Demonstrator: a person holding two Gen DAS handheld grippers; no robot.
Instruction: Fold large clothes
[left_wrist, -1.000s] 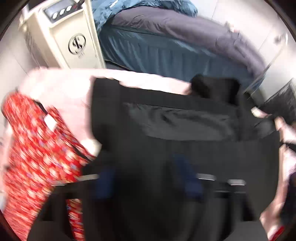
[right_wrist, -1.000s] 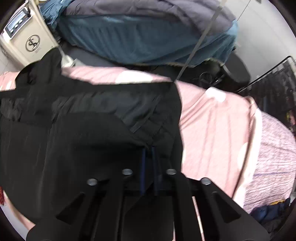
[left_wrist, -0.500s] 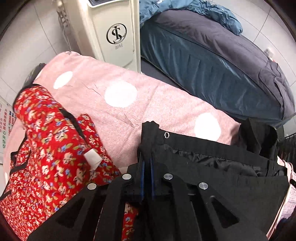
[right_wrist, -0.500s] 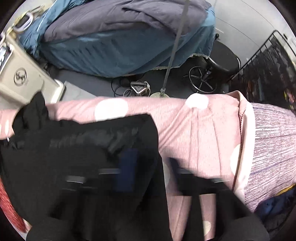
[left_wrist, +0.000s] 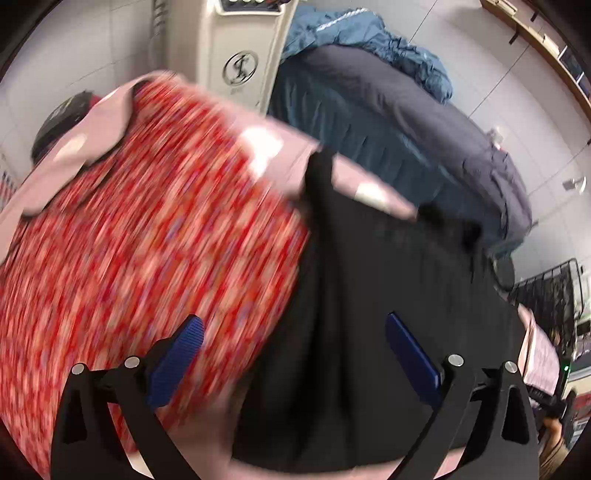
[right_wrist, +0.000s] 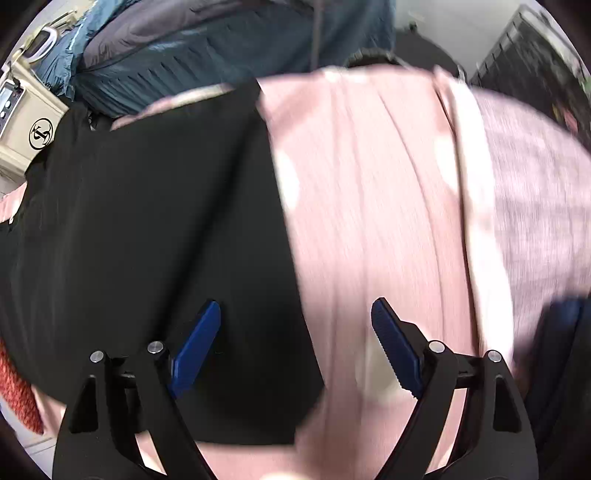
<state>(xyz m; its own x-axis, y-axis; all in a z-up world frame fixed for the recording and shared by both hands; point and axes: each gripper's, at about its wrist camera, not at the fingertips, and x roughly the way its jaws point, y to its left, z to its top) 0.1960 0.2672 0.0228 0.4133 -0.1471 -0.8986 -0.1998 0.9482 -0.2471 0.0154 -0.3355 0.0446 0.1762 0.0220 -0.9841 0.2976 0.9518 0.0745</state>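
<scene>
**Op:** Both tongs are spread wide with nothing between them. My left tongs (left_wrist: 291, 354) hang over the seam where the black garment (left_wrist: 369, 295) meets the red floral garment (left_wrist: 140, 236); my right tongs (right_wrist: 295, 343) sit over the black garment's right edge, half above the pink spotted cover (right_wrist: 369, 206) on the tabletop.

**Spotter:** Biggest worry from there?

**Op:** The cover. It lies loose and wrinkled under everything. If my right tongs dip at that edge, I reckon they'd pinch pink cloth along with black and drag the whole lot.

**Spotter:** And the black piece itself?

**Op:** It lies spread flat on the cover, between the red garment and the bare pink stretch. It looks thin and slippery, so a shallow bite could slide off mid-fold and leave it skewed. A dark bunch sticks up at its far edge; I can't tell what that is, and it may fold in lumpy.

**Spotter:** The red one?

**Op:** It's touching the black edge, possibly overlapping, though the left view is smeared. My left tongs could catch it too.

**Spotter:** Anything smaller?

**Op:** The blur. I'd be placing fingertips (left_wrist: 181, 354) half blind.
</scene>
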